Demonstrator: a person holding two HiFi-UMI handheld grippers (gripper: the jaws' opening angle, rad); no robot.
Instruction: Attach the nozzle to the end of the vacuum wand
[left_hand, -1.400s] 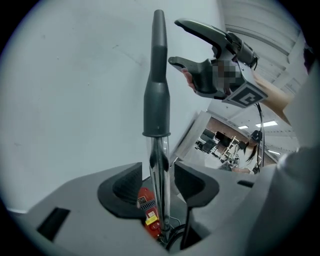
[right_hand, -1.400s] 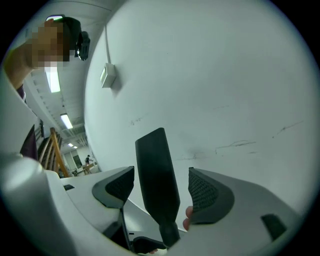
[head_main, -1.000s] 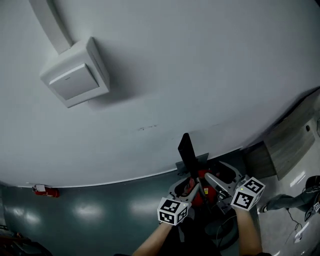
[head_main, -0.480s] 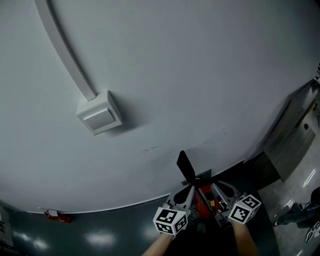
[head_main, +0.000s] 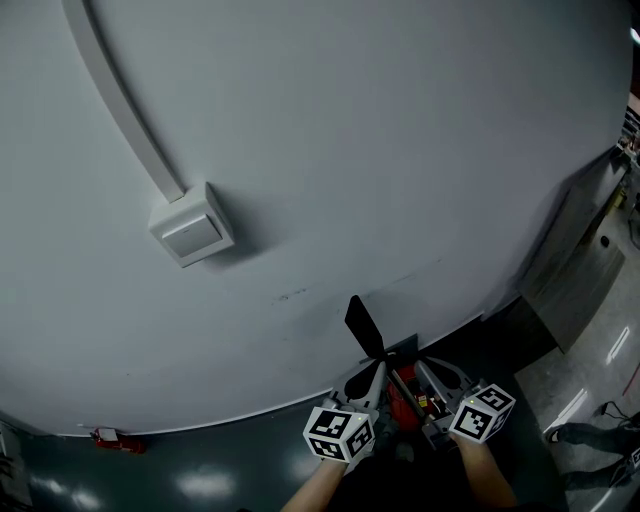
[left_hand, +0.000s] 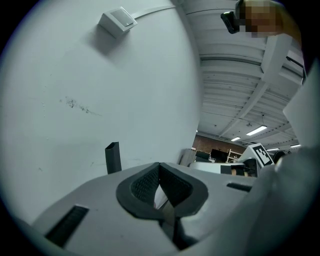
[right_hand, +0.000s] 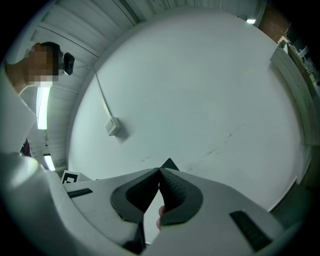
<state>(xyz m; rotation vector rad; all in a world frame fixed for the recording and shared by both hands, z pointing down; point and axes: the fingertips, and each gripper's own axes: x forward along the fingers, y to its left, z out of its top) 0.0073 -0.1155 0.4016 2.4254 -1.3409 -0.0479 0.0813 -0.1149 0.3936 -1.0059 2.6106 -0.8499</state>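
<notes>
A black, flat-tipped nozzle (head_main: 362, 325) sticks up against the white wall, above a red vacuum part (head_main: 405, 392) low in the head view. My left gripper (head_main: 376, 372) is just left of the red part and my right gripper (head_main: 424, 370) just right of it. Both jaws have just been closing and now stand shut, pads together, with nothing between them. In the left gripper view the nozzle (left_hand: 113, 157) stands left of and beyond the left gripper (left_hand: 160, 166). In the right gripper view only the nozzle's tip (right_hand: 170, 164) shows, behind the right gripper (right_hand: 159, 171).
A white wall (head_main: 380, 150) fills most of the view, with a switch box (head_main: 191, 236) and its conduit (head_main: 120, 100). A dark skirting band (head_main: 200, 460) runs below, with a small red item (head_main: 115, 439) on it. A grey panel (head_main: 575, 270) stands at the right.
Both grippers stood wide open around the red part a second ago and are now shut. Both hands have risen a little, and the head view has shifted.
</notes>
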